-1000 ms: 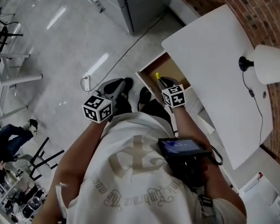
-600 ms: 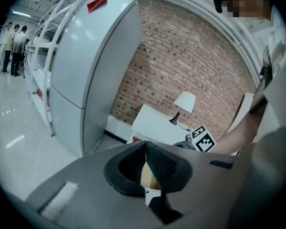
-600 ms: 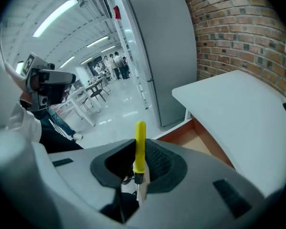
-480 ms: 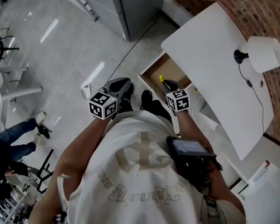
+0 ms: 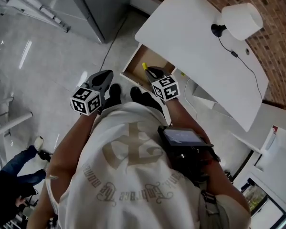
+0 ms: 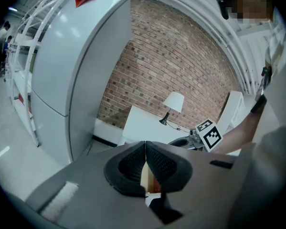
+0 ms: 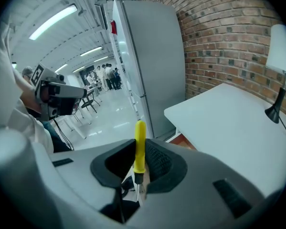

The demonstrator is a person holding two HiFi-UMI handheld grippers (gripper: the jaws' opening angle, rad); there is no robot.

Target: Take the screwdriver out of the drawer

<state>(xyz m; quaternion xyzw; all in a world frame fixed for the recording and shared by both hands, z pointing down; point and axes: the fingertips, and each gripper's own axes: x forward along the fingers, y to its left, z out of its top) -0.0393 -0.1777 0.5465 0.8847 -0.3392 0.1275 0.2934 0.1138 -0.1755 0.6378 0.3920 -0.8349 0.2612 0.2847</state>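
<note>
Right gripper view shows my right tongs clamped on the yellow screwdriver, raised higher above the open drawer than a second ago, so removal looks nearly done; left tongs together, empty.

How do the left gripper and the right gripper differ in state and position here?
The left gripper has its jaws together with nothing between them; the right gripper is shut on the yellow-handled screwdriver, whose handle sticks out past the jaws. In the head view, the right gripper sits at the open drawer, while the left gripper is off to the side over the floor. Both are closed rather than open.
</note>
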